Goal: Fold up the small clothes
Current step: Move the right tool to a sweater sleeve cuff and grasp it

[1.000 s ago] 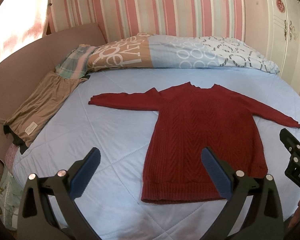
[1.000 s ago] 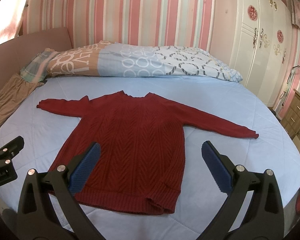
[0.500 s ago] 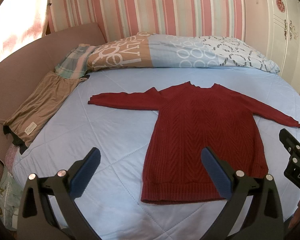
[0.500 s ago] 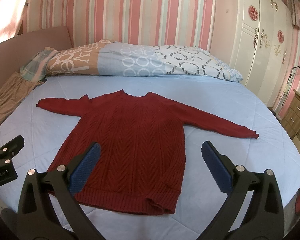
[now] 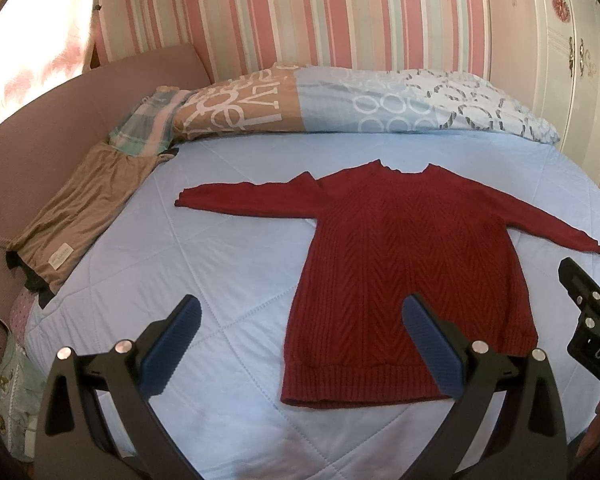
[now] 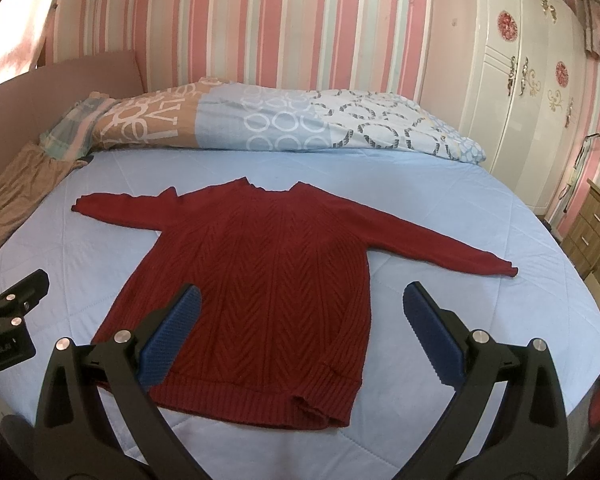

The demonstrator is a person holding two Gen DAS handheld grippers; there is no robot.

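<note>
A dark red knitted sweater [image 5: 404, 264] lies flat on the light blue bed, front up, both sleeves spread out to the sides; it also shows in the right wrist view [image 6: 268, 280]. My left gripper [image 5: 300, 320] is open and empty, held above the bed near the sweater's lower left hem. My right gripper [image 6: 300, 316] is open and empty, held above the sweater's lower right part. Each gripper shows at the edge of the other's view.
A rolled patterned duvet [image 5: 340, 100] lies along the head of the bed. A folded brown garment [image 5: 84, 208] lies at the bed's left edge by the pink headboard. A white wardrobe [image 6: 520, 80] and wooden drawers [image 6: 592, 232] stand to the right.
Both grippers have barely moved; the views shift very slightly. The sweater has not moved.
</note>
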